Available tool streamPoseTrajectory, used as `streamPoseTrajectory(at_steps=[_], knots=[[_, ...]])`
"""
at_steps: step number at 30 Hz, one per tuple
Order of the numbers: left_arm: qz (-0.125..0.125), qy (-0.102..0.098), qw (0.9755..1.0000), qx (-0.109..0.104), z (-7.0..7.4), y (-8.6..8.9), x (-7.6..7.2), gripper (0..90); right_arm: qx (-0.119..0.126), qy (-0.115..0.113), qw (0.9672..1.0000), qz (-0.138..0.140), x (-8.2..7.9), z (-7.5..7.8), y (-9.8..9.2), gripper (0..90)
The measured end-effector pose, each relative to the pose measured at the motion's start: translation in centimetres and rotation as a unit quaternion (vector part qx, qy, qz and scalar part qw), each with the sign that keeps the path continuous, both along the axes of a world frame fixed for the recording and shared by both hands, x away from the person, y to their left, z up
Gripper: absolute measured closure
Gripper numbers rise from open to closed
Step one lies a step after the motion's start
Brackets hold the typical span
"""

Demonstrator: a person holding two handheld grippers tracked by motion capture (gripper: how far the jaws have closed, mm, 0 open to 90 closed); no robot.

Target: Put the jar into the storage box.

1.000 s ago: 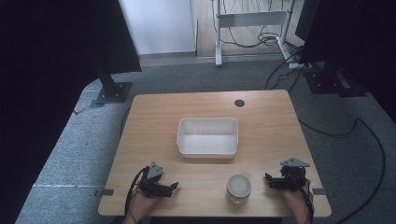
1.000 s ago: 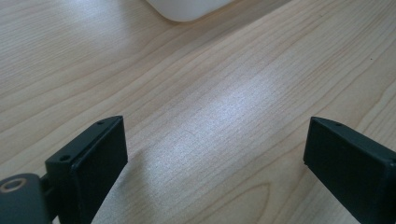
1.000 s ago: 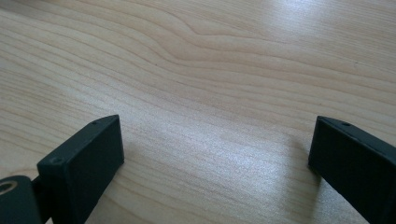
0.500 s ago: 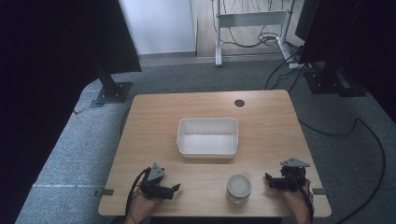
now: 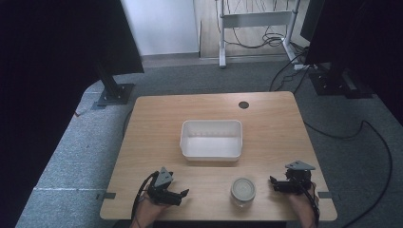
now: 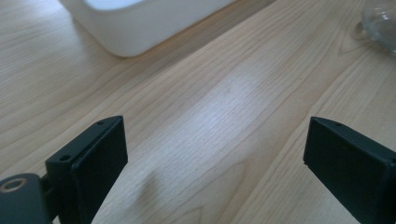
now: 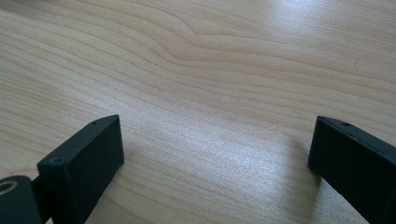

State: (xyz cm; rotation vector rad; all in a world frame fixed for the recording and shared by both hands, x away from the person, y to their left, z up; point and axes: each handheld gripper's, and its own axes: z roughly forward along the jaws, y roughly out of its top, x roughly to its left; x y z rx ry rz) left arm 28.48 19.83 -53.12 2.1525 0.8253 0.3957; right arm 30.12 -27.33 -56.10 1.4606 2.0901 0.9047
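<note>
Both tools rest low at the near edge of the wooden counter (image 5: pixel 157 118), the left tool (image 5: pixel 183 194) and the right tool (image 5: pixel 274 182) each with jaws spread wide and holding nothing. Between them, just inside the near edge, stands a small glass jar (image 5: pixel 243 191), upright, capped with a pale round lid; its clear shoulder also edges into the left gripper view (image 6: pixel 380 21). A white plastic bin (image 5: pixel 211 151), rectangular and empty as far as can be told, sits beyond the jar at the counter's middle, apart from it. Neither tool touches the jar; the right one points toward it from near by, the left from a little farther off. The jar is likely rigid, smooth and slippery under hard jaws, modest in weight, and breakable if dropped or knocked over. A hold across its round body below the lid looks safest, jaws square to the wall, closing gently.
</note>
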Motion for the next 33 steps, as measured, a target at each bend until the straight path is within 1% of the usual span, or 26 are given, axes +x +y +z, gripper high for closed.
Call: streamPoseTrajectory(at_steps=[4, 6, 8, 13, 25, 33], knots=[[-0.012, -0.003, 0.9999, -0.001, 0.4, -0.8, -0.2, 6.0, 0.0, 0.0, 1.0, 0.0, 0.0, 0.0, 0.0, 2.8], [-0.015, -0.004, 0.9999, -0.003, 0.4, -1.0, -0.2, 6.0, 0.0, 0.0, 1.0, 0.0, 0.0, 0.0, 0.0, 2.8], [-0.024, -0.004, 0.9997, -0.004, 0.6, -1.4, -0.2, 6.0, 0.0, 0.0, 1.0, 0.0, 0.0, 0.0, 0.0, 2.8], [-0.035, -0.004, 0.9994, -0.008, 0.9, -2.2, -0.2, 5.9, 0.0, 0.0, 1.0, 0.0, 0.0, 0.0, 0.0, 2.8], [-0.069, -0.011, 0.9975, -0.008, 1.8, -4.8, -0.4, 4.6, 0.0, 0.0, 1.0, 0.0, 0.0, 0.0, 0.0, 2.8], [-0.089, -0.011, 0.996, -0.005, 2.1, -6.3, -0.6, 3.8, 0.0, 0.0, 1.0, 0.0, 0.0, 0.0, 0.0, 2.8]])
